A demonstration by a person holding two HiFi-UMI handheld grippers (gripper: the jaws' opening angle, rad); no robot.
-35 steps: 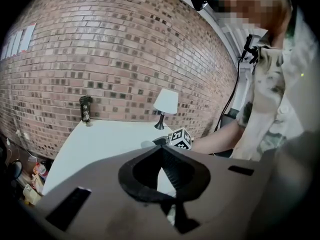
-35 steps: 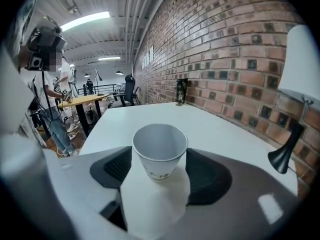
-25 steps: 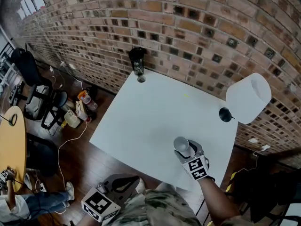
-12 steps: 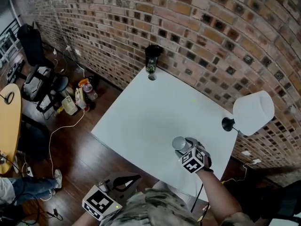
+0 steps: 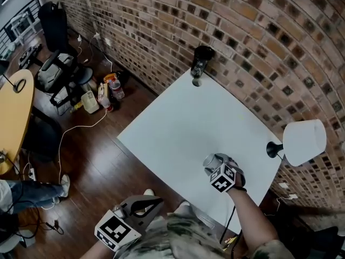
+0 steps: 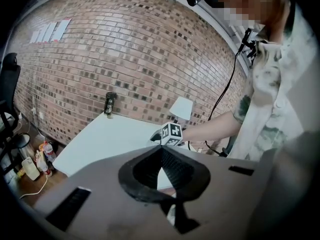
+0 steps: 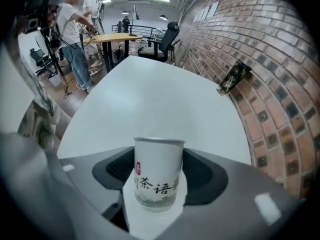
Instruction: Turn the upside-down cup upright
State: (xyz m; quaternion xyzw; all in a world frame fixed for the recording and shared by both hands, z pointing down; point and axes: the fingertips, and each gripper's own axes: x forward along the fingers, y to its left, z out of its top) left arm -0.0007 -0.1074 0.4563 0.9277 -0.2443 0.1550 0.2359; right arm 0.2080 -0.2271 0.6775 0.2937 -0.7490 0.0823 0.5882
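My right tool (image 5: 216, 166) sits lower right in the head view, my forearm reaching up from the bottom edge. It tips steeply down over the desk (image 5: 178, 123), its jaws clamped on either side of the white cup (image 7: 159, 171). My left tool (image 6: 161, 149) hangs lower left, off the desk's edge, jaws together on nothing.
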